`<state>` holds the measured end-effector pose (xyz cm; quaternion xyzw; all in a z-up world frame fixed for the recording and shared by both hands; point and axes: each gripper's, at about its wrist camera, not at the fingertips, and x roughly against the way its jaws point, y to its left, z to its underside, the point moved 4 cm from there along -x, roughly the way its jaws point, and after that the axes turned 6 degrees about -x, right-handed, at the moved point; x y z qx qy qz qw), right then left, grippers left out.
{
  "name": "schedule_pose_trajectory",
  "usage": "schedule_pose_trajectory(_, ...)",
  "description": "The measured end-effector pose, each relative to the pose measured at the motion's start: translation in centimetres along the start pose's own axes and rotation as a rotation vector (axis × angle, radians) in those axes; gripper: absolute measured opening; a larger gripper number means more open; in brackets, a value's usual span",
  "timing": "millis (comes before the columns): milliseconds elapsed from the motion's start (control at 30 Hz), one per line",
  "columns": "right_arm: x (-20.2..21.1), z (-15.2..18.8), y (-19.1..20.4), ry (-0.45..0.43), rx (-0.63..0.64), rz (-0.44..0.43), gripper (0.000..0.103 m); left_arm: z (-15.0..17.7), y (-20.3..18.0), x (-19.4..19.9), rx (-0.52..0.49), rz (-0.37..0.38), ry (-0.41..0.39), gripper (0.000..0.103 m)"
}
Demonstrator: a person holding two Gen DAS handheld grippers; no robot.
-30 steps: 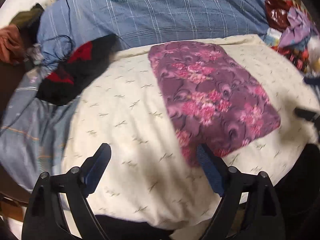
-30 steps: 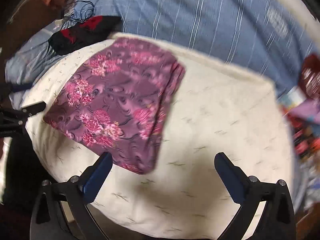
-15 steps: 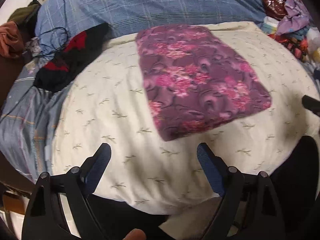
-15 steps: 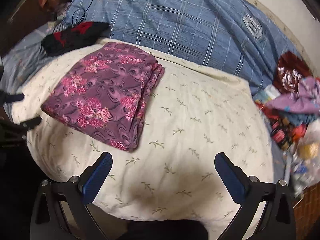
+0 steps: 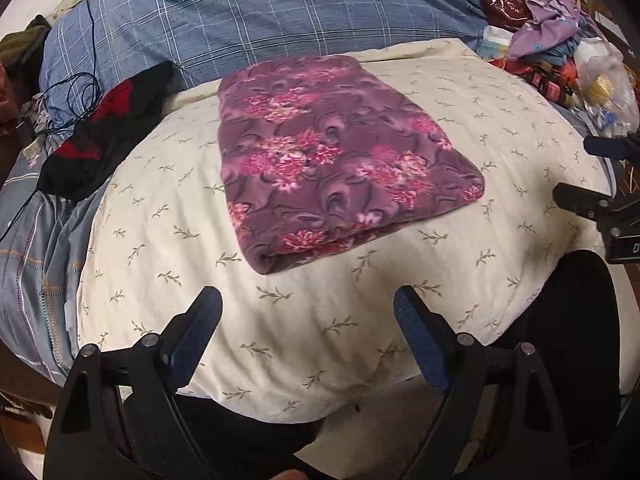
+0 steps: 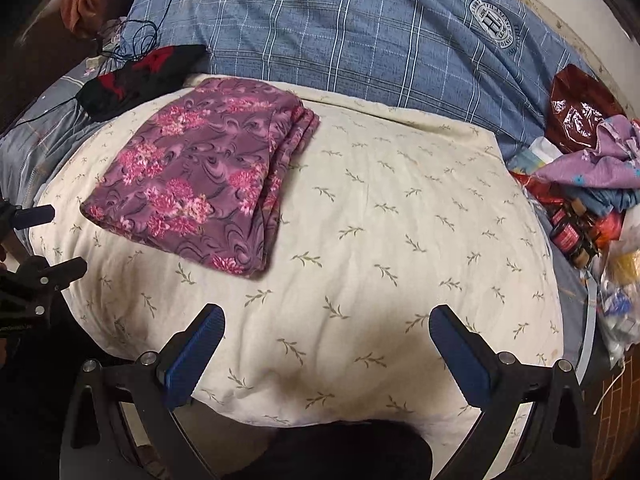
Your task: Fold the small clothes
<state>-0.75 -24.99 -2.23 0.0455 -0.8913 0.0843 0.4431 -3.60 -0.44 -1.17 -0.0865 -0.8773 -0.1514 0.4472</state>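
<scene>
A folded purple cloth with pink flowers lies flat on a cream cushion with a leaf print. My left gripper hangs open above the cushion's near edge, a little short of the cloth, with nothing between its blue pads. My right gripper is open too, above bare cushion to the right of the cloth. In the left wrist view the right gripper shows at the right edge; in the right wrist view the left gripper shows at the left edge.
A blue checked pillow lies behind the cushion. A black and red garment and a thin black cable sit at the back left. A heap of clothes, bags and jars crowds the right side.
Both grippers have drawn back toward the cushion's near edge, away from the folded cloth, which now lies farther from the pads. Both stayed open. The cloth has not moved.
</scene>
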Motion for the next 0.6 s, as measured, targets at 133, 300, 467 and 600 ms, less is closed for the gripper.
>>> schedule_pose_trajectory(133, -0.1, 0.1, -0.1, 0.006, -0.004, -0.002, 0.103, -0.1, -0.4, -0.2, 0.008, 0.023, 0.01, 0.088)
schedule_pose_trajectory(300, -0.1, -0.1, -0.4, 0.008, -0.017, -0.008, 0.103, -0.9, -0.3, 0.2, 0.036, 0.051, -0.014, 0.088)
schedule_pose_trajectory(467, -0.3, -0.4, -0.6, 0.014, -0.015, -0.005, 0.103, -1.9, -0.3, 0.9, 0.07, 0.083, -0.036, 0.088)
schedule_pose_trajectory(600, -0.6, -0.6, -0.8, 0.022, 0.009, 0.009, 0.103, -2.2, -0.5, 1.2, 0.065, 0.061, -0.05, 0.088)
